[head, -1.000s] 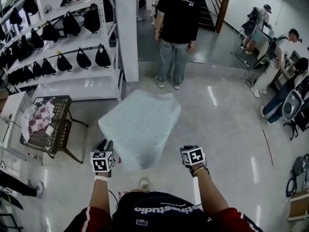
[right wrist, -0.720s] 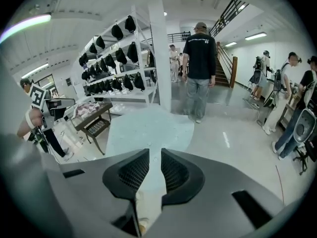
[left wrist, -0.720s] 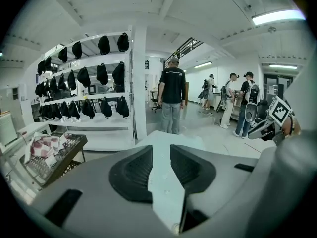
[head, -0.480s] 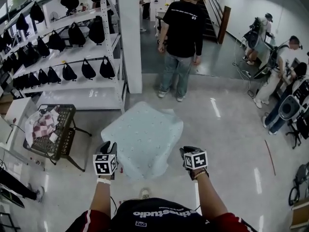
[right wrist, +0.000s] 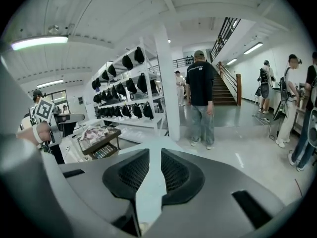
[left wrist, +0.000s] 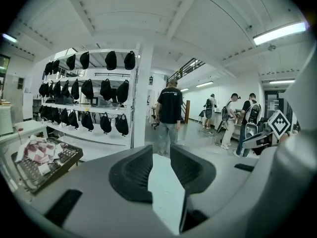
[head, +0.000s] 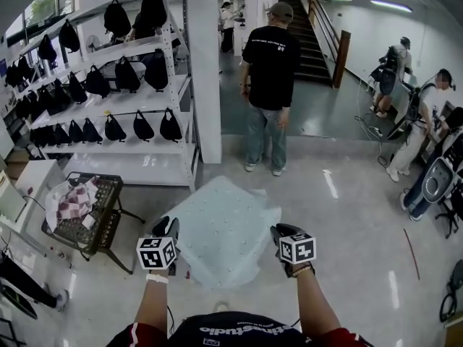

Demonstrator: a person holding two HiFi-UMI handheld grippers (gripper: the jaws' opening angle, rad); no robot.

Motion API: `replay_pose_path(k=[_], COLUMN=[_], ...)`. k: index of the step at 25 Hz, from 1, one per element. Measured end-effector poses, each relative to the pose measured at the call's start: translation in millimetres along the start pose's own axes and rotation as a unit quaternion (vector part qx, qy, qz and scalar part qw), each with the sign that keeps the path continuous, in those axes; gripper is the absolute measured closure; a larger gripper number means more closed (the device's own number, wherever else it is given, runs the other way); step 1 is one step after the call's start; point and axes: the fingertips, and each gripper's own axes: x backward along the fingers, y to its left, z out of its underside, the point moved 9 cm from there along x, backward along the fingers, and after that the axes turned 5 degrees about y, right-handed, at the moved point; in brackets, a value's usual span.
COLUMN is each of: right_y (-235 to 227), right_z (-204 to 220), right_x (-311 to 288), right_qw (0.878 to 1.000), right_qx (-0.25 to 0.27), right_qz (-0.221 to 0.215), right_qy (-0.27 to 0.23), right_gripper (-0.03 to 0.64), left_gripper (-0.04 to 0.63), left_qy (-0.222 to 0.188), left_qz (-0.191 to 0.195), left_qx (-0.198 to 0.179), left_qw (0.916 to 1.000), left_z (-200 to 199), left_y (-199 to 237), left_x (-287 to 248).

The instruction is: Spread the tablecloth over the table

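Clamping the near edge of the tablecloth [head: 221,226], left gripper [head: 168,228] and right gripper [head: 281,233] hold it taut at lower centre, likely to float it flat over the worktop.

Tablecloth [head: 221,230] between left gripper [head: 167,228] and right gripper [head: 281,232], basket [head: 101,219] to its left, person [head: 269,71] beyond, shelves [head: 119,149] behind basket

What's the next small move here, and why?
Probably lower both tools together so the tablecloth settles flat. The left tool and right tool each pinch a near corner. The cloth is already spread out ahead, with its near edge held up.
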Motion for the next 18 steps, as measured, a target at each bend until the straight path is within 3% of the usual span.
replay_pose_path(k=[6,11,18], right_y=[16,32,46], right_z=[-33,-62,-83], right_x=[21,46,74], right_qw=[0.997,0.989,0.974], right_qx=[0.009,0.035,0.065], right_qz=[-0.022,-0.019,0.023], right_qy=[-0.073,-0.142,-0.215], right_gripper=[0.52,0.532,0.543], left_gripper=[0.476,0.476,0.476], left_qy=[-0.044,-0.083,-0.11], left_qz=[-0.001,0.012,0.013], left_qx=[-0.044,-0.051,-0.058], left_qw=[0.9981,0.9952,0.9922], left_z=[-32,-53,-67], left_y=[-15,-27,-32], left_x=[19,33,44])
